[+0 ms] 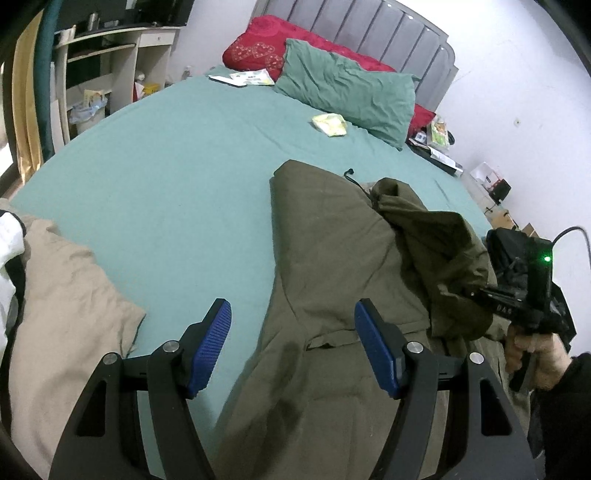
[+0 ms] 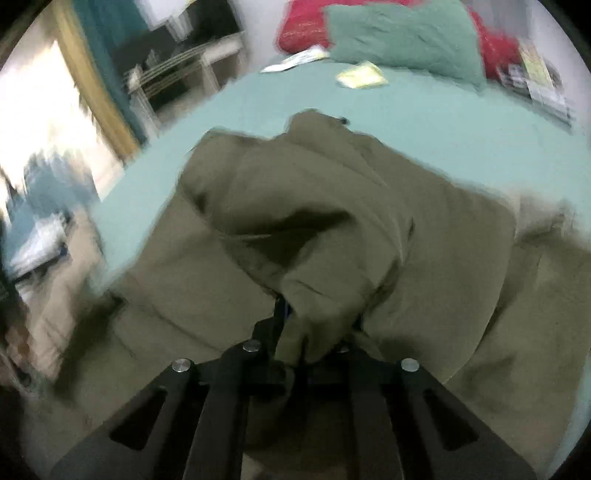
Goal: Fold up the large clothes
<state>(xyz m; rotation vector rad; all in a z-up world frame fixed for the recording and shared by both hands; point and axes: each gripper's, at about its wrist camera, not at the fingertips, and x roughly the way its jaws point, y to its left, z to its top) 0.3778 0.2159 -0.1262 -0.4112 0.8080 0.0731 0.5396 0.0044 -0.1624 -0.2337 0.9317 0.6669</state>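
Observation:
An olive green hooded garment (image 1: 325,266) lies on the teal bed sheet (image 1: 166,177), its hood pointing toward the pillows. My left gripper (image 1: 293,343) is open and empty, hovering over the garment's left edge, blue pads (image 1: 212,347) wide apart. My right gripper (image 1: 461,295) shows at the right of the left wrist view, shut on a lifted fold of the garment. In the blurred right wrist view the same garment (image 2: 332,229) bunches up over my right gripper (image 2: 295,325), which is shut on the cloth.
A beige cloth (image 1: 66,302) lies at the left. A teal pillow (image 1: 347,88) and a red pillow (image 1: 258,44) rest against the grey headboard (image 1: 369,26). A yellow packet (image 1: 330,124) and papers (image 1: 243,77) lie on the sheet. A desk (image 1: 110,62) stands far left.

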